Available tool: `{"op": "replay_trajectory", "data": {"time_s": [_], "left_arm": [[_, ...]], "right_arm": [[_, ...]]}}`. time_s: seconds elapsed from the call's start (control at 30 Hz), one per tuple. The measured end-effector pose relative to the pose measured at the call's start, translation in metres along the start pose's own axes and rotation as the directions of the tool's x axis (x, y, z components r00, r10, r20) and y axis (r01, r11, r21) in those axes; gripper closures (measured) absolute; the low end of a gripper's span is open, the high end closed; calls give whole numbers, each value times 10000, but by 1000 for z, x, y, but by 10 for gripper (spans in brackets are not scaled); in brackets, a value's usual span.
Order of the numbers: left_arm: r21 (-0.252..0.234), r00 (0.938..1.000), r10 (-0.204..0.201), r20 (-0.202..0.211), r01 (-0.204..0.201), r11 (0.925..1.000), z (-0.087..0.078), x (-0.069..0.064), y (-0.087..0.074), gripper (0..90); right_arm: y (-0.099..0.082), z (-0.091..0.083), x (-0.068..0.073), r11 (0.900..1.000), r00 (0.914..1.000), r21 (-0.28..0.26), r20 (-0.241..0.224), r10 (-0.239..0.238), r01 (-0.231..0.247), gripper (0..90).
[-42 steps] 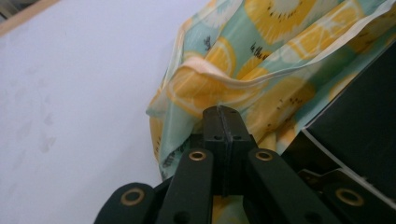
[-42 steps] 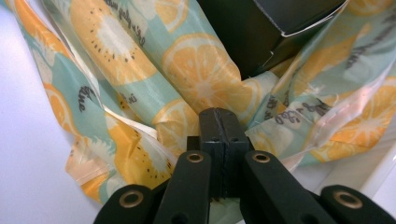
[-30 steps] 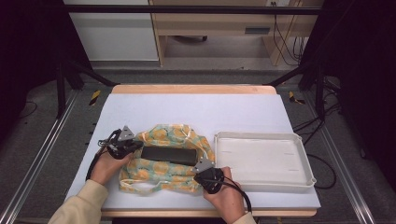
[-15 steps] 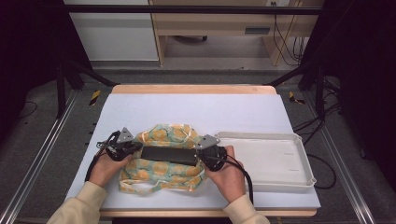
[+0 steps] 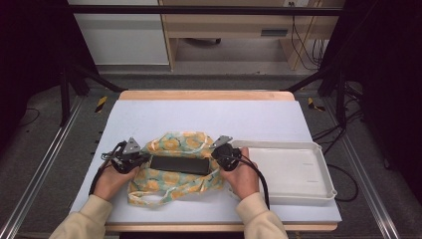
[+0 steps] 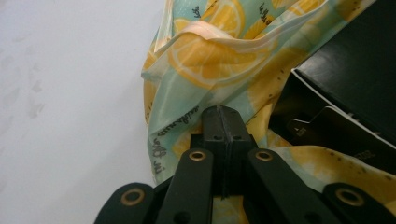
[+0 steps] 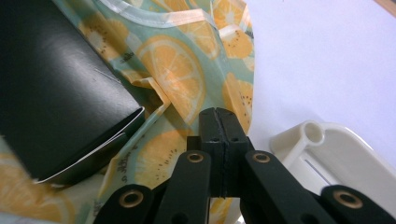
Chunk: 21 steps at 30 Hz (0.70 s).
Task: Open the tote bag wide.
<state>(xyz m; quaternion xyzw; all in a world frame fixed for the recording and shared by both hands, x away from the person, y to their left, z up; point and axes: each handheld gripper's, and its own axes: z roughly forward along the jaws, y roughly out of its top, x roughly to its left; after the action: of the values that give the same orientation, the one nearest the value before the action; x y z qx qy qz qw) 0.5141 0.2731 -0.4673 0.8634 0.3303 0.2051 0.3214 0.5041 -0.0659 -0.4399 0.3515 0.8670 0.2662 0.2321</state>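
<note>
Lemon-print bag (image 5: 174,172) flanks my left gripper (image 5: 130,159), jaws together at its edge; my right gripper (image 5: 225,152), also closed, has just come up to the box's (image 5: 180,164) other end, ready for wrapping.

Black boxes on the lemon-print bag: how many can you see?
1. A flat black cardboard box lies across the middle of the lemon-print fabric bag, between the left gripper and the right gripper. Another could be hidden inside the bag.

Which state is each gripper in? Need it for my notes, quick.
Left gripper: closed, tips against the lemon-print bag; a pinch cannot be told.
Right gripper: closed, over the same bag, nothing visibly held.
</note>
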Motion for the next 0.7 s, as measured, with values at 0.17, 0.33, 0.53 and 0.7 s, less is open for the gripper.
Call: {"op": "replay_trajectory", "data": {"time_s": [0.17,0.33,0.53,0.7], "left_arm": [[243,10000,5,66,-7,9997,3,1,-1,900],[192,10000,4,35,-5,9998,1,0,-2,900],[-204,9999,-16,-108,13,9998,-19,-5,-3,900],[-696,9998,188,-107,-195,9974,-42,-20,-3,900]], "right_arm": [[-1,10,-3,9993,10000,369,-54,35,-33,900],[0,11,-3,9993,9999,365,-101,18,-14,900],[-2,-5,0,9994,9998,-331,-160,93,-98,900],[-3,-23,6,9948,9997,-1016,-260,39,-65,900]]}}
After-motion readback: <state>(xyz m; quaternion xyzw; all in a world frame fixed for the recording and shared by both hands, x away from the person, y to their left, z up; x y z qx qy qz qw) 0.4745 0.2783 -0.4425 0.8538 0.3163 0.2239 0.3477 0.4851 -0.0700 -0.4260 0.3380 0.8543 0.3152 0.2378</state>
